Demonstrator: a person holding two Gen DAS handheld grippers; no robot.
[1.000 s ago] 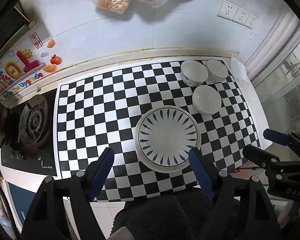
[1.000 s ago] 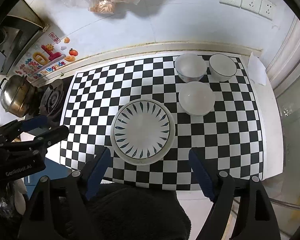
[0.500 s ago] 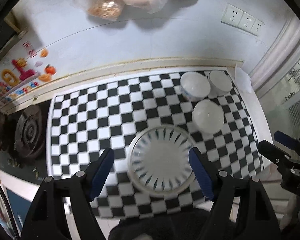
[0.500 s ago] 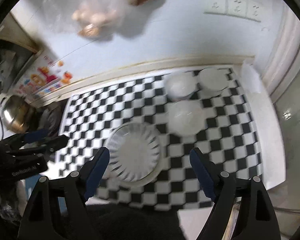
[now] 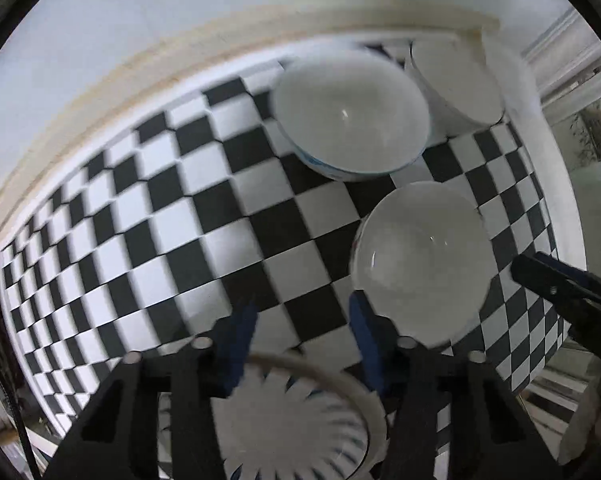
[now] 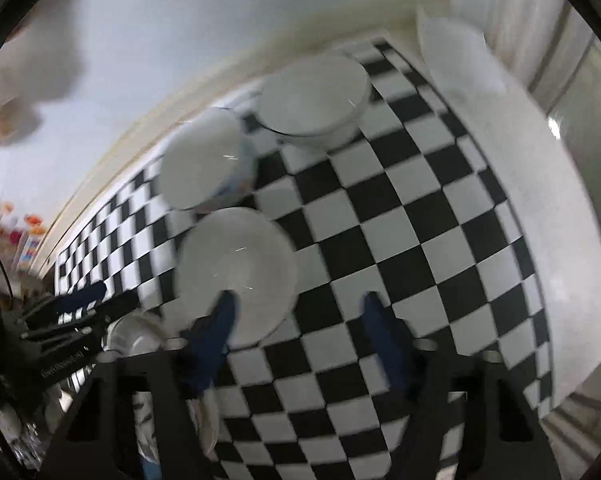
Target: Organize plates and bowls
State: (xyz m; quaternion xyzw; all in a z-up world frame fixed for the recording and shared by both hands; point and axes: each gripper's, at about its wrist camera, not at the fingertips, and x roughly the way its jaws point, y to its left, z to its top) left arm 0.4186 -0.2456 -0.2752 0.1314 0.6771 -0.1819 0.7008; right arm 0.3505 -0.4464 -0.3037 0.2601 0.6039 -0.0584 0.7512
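Both grippers have dropped low and pushed forward over the checked mat (image 5: 148, 216) since a second ago, so the bowls now loom large. Left gripper (image 5: 300, 340) hangs spread just above the plate's (image 5: 300, 420) far rim, the plate lying beneath its fingers, with the near bowl (image 5: 420, 260) just right of its right finger. Right gripper (image 6: 296, 332) is spread too, its left finger (image 6: 216, 328) over that same bowl's (image 6: 236, 268) near edge. Two more bowls sit behind, close by the wall: one blue-patterned (image 5: 350, 114), one plain (image 5: 456, 80).
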